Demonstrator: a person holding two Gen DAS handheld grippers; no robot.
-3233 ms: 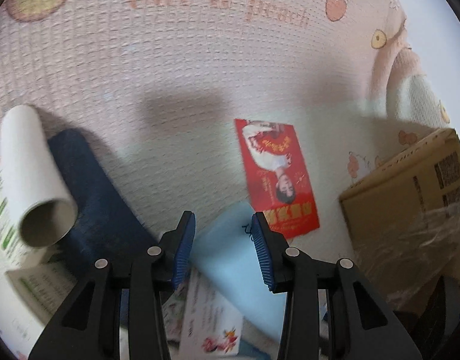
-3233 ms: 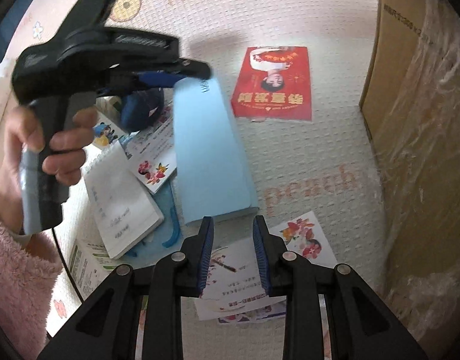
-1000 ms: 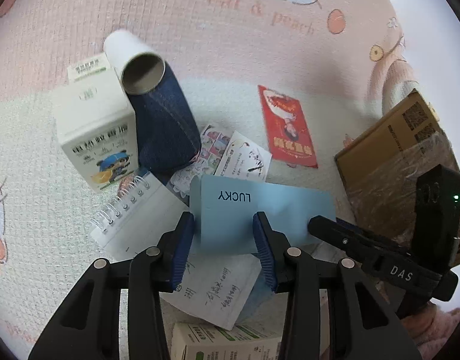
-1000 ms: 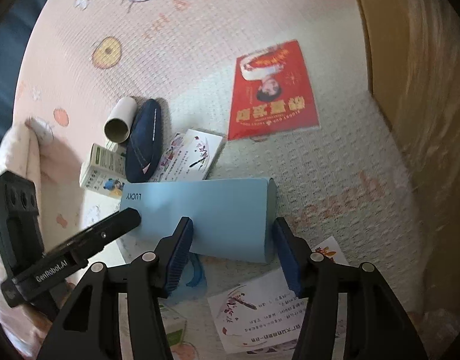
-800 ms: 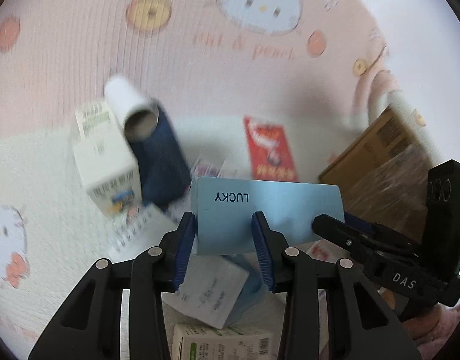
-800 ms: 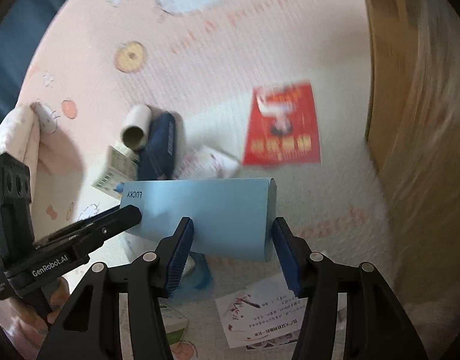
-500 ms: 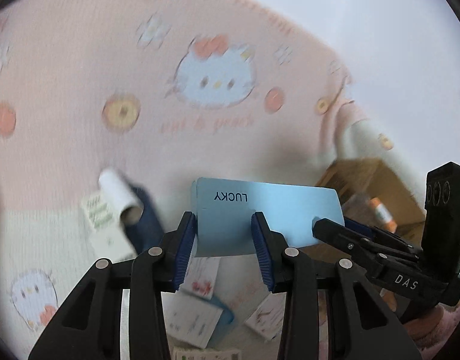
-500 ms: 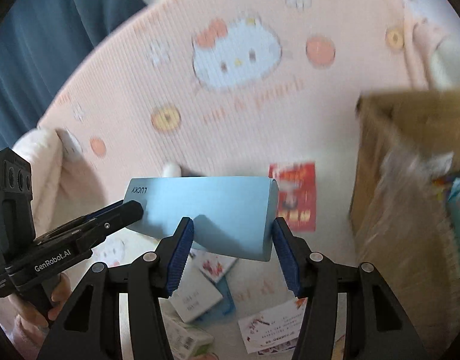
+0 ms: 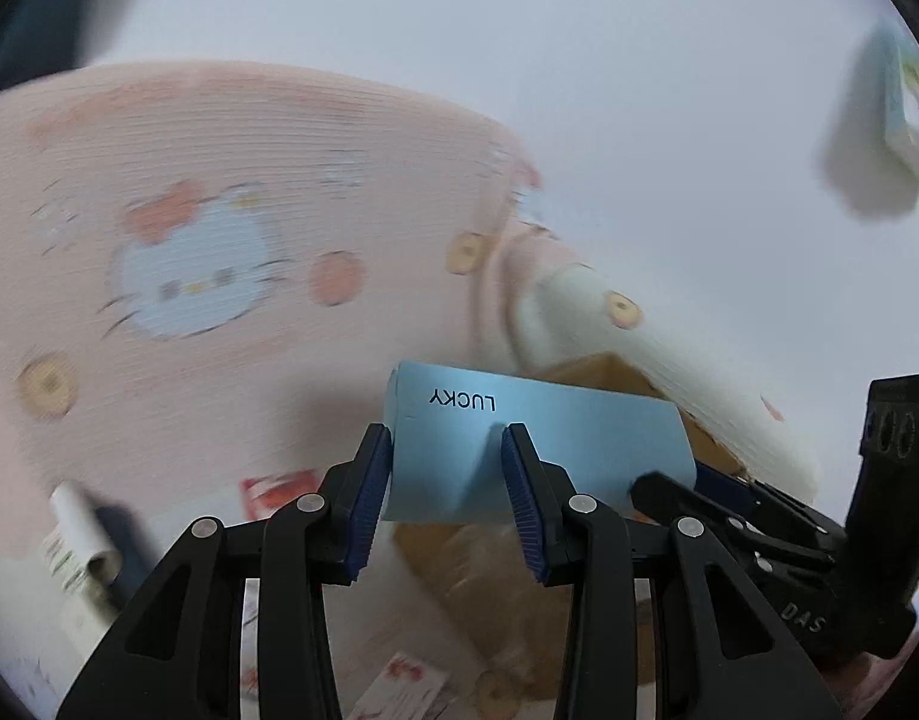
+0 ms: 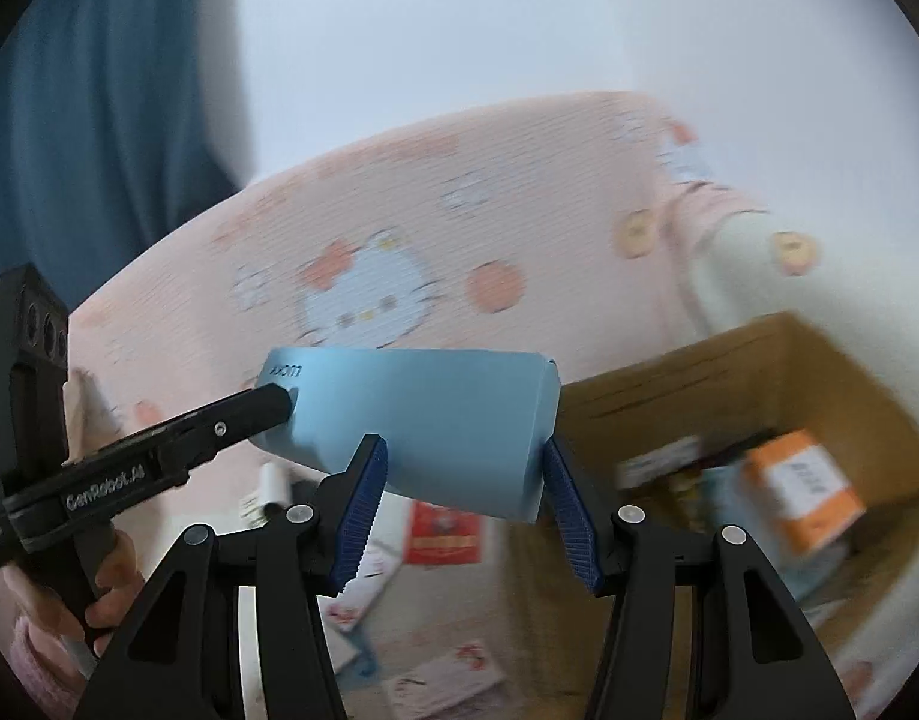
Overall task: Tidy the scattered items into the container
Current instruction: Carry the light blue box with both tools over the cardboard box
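Cardboard box (image 10: 729, 360) with orange carton (image 10: 801, 495) inside; both grippers' fingers (image 9: 363, 498) clamped on blue box (image 10: 423, 420).

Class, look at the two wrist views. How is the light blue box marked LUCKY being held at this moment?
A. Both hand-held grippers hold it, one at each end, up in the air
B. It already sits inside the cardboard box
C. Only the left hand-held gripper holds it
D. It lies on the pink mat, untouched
A: the light blue box sits between the blue pads of the right hand-held gripper while the left hand-held gripper clamps its LUCKY end, above the mat and beside the cardboard box.
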